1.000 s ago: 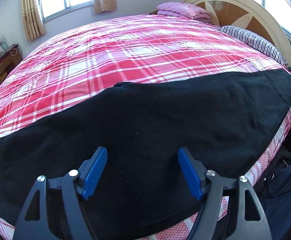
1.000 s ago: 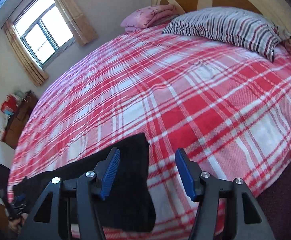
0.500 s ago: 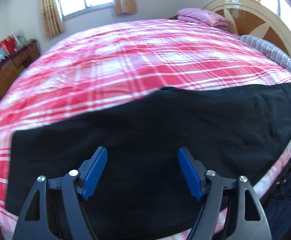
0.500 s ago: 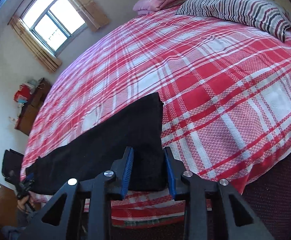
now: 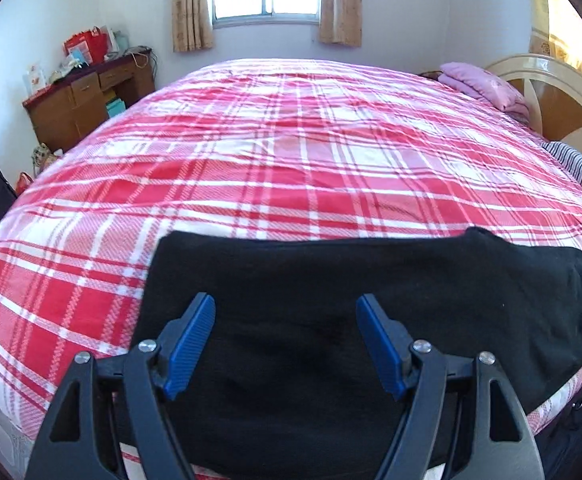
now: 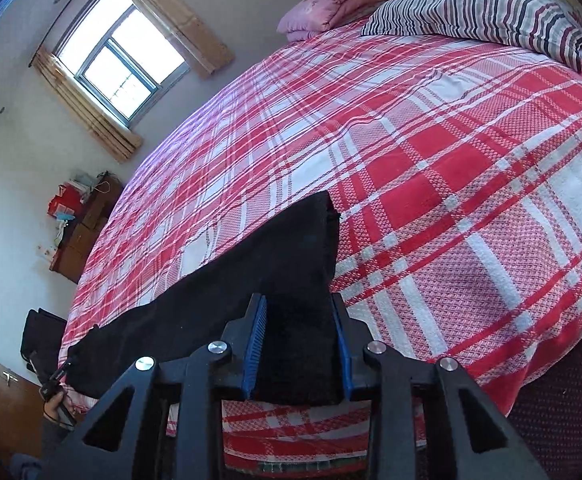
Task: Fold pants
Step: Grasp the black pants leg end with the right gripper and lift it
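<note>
Left wrist view: the black pants (image 5: 371,320) lie flat along the near edge of the bed's red plaid cover (image 5: 291,168), their left end just beyond the left finger. The left gripper (image 5: 287,344) hangs over the cloth with its 2 blue fingers (image 5: 189,344) spread wide, black fabric filling the gap between them; whether the tips touch it cannot be told.

Right wrist view: the right gripper (image 6: 299,344) has its 2 fingers (image 6: 256,344) drawn in on the pants (image 6: 219,288), pinching the near right end. From there the cloth runs leftward along the bed's edge. A striped pillow (image 6: 483,12) lies at the head.
</note>
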`<act>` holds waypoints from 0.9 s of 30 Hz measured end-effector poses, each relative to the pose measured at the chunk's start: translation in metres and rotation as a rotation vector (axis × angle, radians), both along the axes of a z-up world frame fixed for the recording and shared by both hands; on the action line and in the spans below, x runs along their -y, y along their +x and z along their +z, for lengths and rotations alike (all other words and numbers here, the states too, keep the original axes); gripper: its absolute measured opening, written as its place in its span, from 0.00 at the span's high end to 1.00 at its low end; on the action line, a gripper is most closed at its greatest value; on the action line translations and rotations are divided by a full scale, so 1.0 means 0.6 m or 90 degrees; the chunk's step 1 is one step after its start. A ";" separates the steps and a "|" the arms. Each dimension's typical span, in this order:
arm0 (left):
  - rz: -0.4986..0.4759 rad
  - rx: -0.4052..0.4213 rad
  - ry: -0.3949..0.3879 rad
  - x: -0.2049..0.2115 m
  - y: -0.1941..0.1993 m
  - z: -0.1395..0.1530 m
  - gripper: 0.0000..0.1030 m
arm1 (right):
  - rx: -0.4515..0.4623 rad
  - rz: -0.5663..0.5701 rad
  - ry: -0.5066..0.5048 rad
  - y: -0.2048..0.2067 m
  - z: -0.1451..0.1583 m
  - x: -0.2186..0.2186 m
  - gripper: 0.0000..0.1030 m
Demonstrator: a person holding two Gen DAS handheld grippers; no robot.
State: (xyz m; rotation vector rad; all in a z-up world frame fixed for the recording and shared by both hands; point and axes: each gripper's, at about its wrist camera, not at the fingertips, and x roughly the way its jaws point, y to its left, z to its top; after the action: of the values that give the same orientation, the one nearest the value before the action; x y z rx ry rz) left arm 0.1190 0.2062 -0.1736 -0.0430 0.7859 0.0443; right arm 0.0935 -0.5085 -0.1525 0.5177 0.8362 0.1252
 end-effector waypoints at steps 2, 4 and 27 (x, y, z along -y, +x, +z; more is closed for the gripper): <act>0.005 0.007 -0.001 0.000 0.000 0.003 0.25 | -0.004 0.004 -0.023 -0.001 0.005 -0.009 0.80; 0.011 0.001 0.008 -0.002 0.004 -0.001 0.25 | -0.001 0.013 -0.034 -0.002 0.008 -0.022 0.84; 0.003 0.002 -0.012 0.001 -0.004 0.006 0.25 | 0.164 0.178 -0.139 -0.028 0.156 -0.287 0.86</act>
State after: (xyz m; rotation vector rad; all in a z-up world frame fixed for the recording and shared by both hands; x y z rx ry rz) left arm 0.1167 0.2058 -0.1702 -0.0627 0.7839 0.0420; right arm 0.0765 -0.3362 -0.0589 0.1713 0.6558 0.3458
